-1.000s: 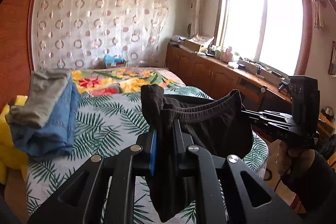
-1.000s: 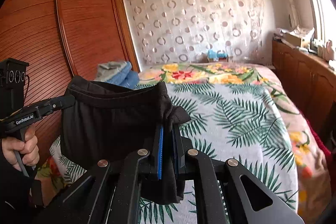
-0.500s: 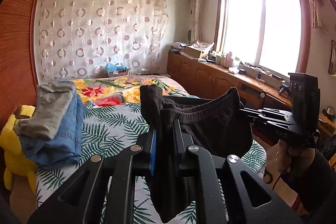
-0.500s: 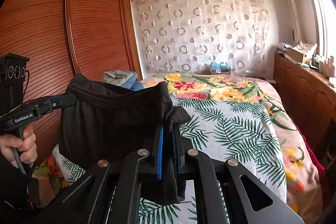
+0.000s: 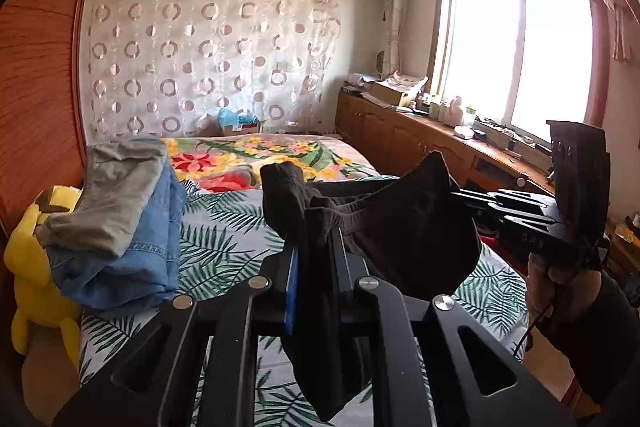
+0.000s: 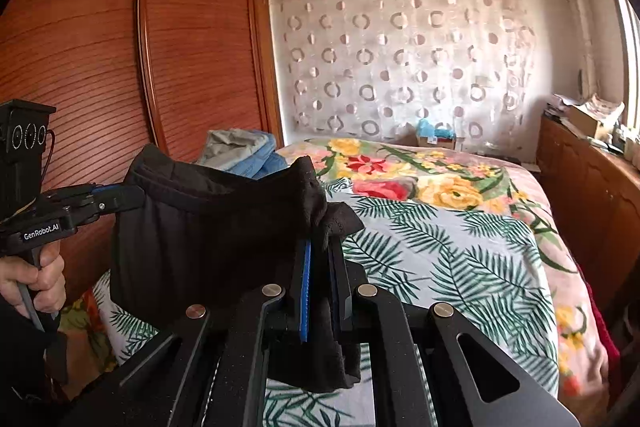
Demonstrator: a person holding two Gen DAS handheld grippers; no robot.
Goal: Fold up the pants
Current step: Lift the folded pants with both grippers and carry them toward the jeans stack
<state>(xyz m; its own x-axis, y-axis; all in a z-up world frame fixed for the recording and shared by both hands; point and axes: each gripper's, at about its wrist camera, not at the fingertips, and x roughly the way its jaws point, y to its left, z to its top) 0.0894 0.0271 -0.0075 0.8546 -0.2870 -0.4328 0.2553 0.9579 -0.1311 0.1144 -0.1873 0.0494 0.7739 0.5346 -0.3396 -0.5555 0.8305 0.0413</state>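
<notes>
Both my left gripper (image 5: 314,259) and right gripper (image 6: 322,267) clamp the black elastic-waist pants (image 5: 404,231) aloft; I should keep the waistband taut and level while lowering onto the palm-leaf bedspread (image 6: 460,259).

The pants (image 5: 404,227) are black, soft knit, with a ribbed elastic waistband. They hang in the air above the bed, the waistband stretched roughly level between two pinched ends. The cloth below sags in loose folds, clear of the bedspread.
</notes>
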